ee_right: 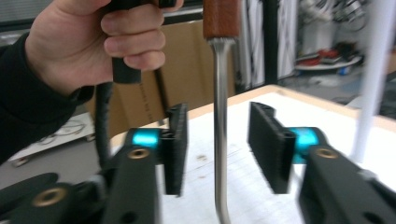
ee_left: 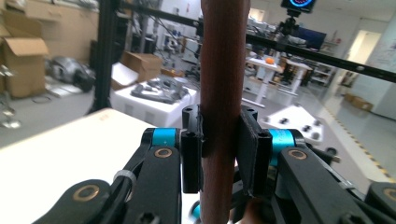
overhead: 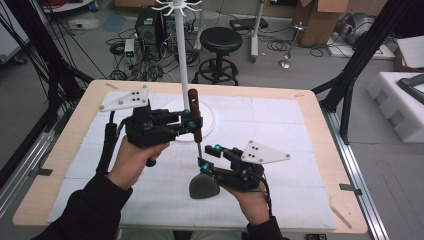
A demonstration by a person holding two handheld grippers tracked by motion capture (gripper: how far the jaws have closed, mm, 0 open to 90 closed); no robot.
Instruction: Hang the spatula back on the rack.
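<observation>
The left gripper (overhead: 192, 125) has its fingers (ee_left: 191, 154) clamped on the reddish-brown wooden handle (ee_left: 219, 93) of a long kitchen spatula, and that handle stands upright, square between the black pads in the left gripper view, both pads pressing on the wood. From above, the handle (overhead: 194, 112) rises just in front of the tall white metal stand pole (overhead: 182, 55), whose round white base (overhead: 210, 117) sits toward the far middle of the surface. Below the wood runs a thin shiny steel shaft (overhead: 198, 148), down to the dark grey rounded spatula head (overhead: 203, 187), which hangs or rests low at the near middle of the white gridded mat (overhead: 290, 125); whether it touches the mat I cannot tell. The right gripper (overhead: 205, 159) sits near and to the right, level with the shaft, and its fingers (ee_right: 176, 149) are apart, the steel shaft (ee_right: 219, 130) standing free in the gap between them with daylight on both sides. No grip there. The person's left hand (ee_right: 88, 42) shows in the right gripper view, wrapped round its black grip, dark sleeve behind. The right hand (overhead: 252, 202) cradles its gripper from below at the near edge of the pale wooden surface (overhead: 320, 120)
</observation>
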